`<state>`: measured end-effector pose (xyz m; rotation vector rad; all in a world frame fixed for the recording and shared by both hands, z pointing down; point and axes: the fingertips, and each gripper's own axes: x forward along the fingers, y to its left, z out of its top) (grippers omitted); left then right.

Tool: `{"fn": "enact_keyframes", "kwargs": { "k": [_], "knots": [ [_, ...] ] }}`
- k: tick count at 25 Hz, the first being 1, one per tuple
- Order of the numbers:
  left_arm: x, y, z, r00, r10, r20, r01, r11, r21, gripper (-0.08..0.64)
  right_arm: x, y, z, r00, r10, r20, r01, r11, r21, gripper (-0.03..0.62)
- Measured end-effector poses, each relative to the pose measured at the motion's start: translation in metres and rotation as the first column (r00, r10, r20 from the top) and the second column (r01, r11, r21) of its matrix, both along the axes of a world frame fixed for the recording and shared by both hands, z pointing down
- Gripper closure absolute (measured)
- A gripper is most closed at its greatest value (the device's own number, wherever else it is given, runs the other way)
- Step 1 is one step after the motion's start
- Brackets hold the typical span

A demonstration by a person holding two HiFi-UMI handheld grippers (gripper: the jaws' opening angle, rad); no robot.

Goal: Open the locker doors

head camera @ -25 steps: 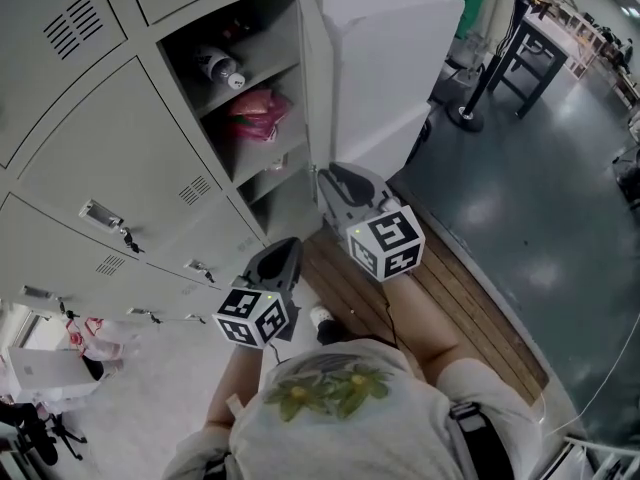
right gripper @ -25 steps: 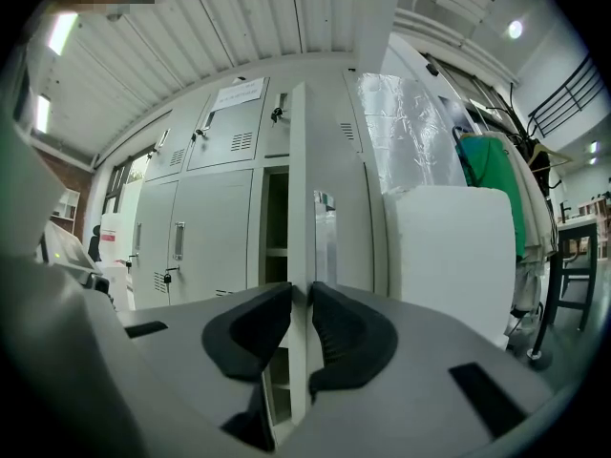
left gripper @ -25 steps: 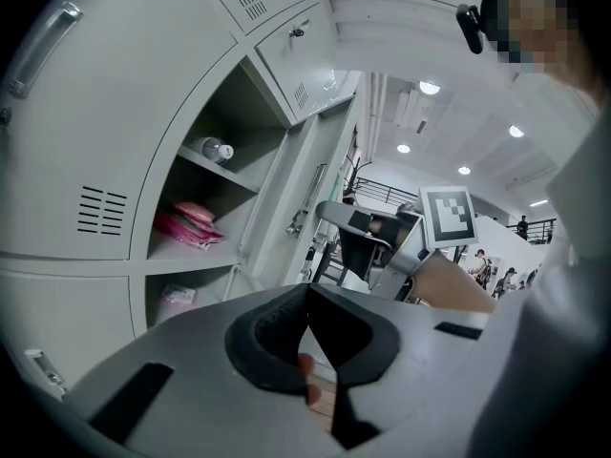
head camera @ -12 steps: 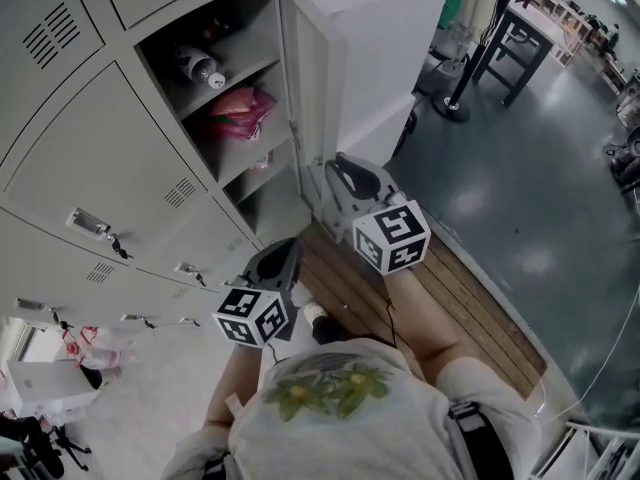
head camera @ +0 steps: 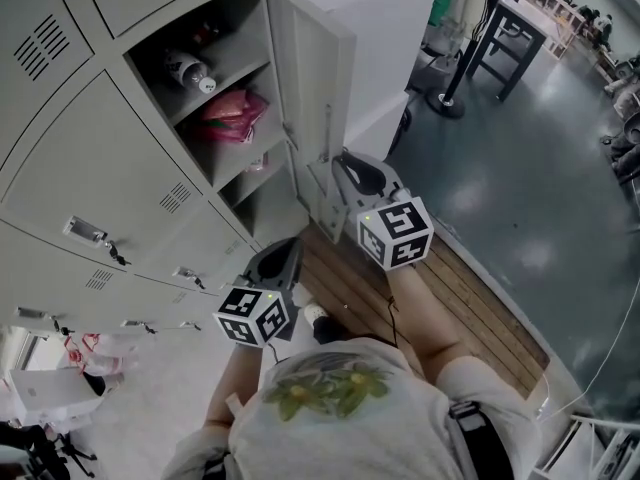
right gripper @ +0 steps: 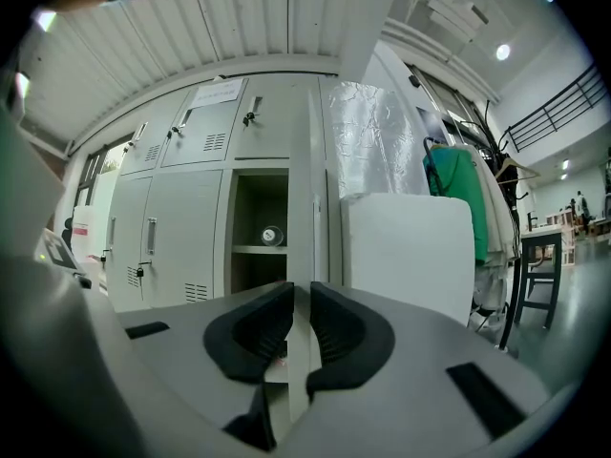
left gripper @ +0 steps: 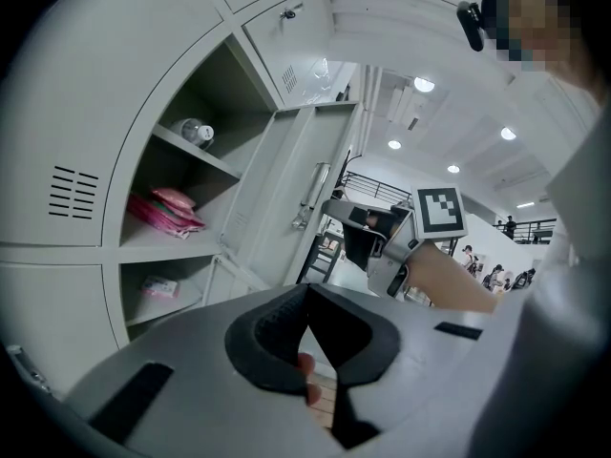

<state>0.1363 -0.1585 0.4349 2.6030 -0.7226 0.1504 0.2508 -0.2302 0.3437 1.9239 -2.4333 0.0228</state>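
**Head view:** the locker door (head camera: 312, 68) stands open beside a compartment (head camera: 262, 213) that holds a bottle (head camera: 190, 68) and a pink bag (head camera: 235, 108). The right tongs (head camera: 333, 171) are at the door's lower free edge. The left tongs (head camera: 283, 251) are lower, apart from the door.

**Left gripper view:** the left tongs are closed, pads together, with nothing between them.

**Right gripper view:** the right tongs have just been closing and now pinch the door's edge.

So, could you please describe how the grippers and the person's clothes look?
The left gripper and right gripper are grey moulded shells with black ribbed pads; each bears a white cube with black square markers. The person wears a pale T-shirt with a green leaf print. The right jaws have just been closing, the door edge between them.
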Motion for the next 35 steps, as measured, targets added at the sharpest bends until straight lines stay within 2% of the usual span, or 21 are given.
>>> {"fn": "enact_keyframes", "kwargs": {
  "k": [10, 13, 20, 24, 32, 35],
  "knots": [
    [0.002, 0.003, 0.001, 1.000, 0.004, 0.001, -0.004, 1.000, 0.000, 0.531, 0.022, 0.001, 0.001, 0.995, 0.095, -0.011, -0.095, 0.995, 0.007, 0.522],
    [0.001, 0.004, 0.002, 1.000, 0.003, 0.004, -0.003, 1.000, 0.000, 0.531, 0.034, -0.001, 0.008, 0.990, 0.142, -0.027, -0.142, 0.990, -0.019, 0.561],
    [0.000, 0.006, -0.001, 1.000, -0.001, 0.004, 0.001, 1.000, 0.005, 0.531, 0.036, 0.008, 0.023, 0.987, 0.161, -0.026, -0.162, 0.986, -0.048, 0.561],
    [-0.003, 0.007, -0.003, 1.000, -0.004, 0.003, 0.004, 1.000, 0.007, 0.531, 0.020, 0.027, 0.024, 0.992, 0.129, 0.003, -0.129, 0.991, -0.036, 0.561],
    [-0.007, 0.011, -0.006, 1.000, -0.006, -0.001, 0.006, 1.000, 0.012, 0.531, -0.039, 0.077, 0.036, 0.993, -0.031, 0.113, 0.027, 0.999, 0.038, 0.561],
    [-0.005, 0.023, -0.010, 0.999, 0.044, -0.010, -0.044, 0.998, 0.042, 0.531, -0.055, 0.096, 0.050, 0.986, -0.059, 0.155, 0.055, 0.998, 0.031, 0.561]
  ]
}}
